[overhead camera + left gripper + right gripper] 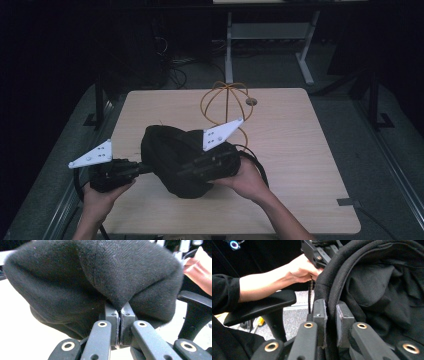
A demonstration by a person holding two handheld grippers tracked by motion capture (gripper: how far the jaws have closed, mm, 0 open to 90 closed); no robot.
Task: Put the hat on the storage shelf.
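Observation:
A bulky black garment (pixel 167 150) lies bunched on the light wooden table (pixel 300 150), partly lifted between the two grippers. My left gripper (pixel 146 167) comes in from the left and is shut on a fold at the garment's left edge; in the left gripper view its jaws (pixel 120 313) pinch a peak of the black cloth (pixel 95 272). My right gripper (pixel 187 169) points left over the garment's front. In the right gripper view it (pixel 331 315) is shut on a thick hem of the cloth (pixel 377 282).
A coiled orange cable (pixel 225 102) stands on the table behind the garment, with a small round object (pixel 251 101) beside it. A black chair armrest (pixel 259 306) sits below the table edge. Grey tape (pixel 347 202) marks the right front corner.

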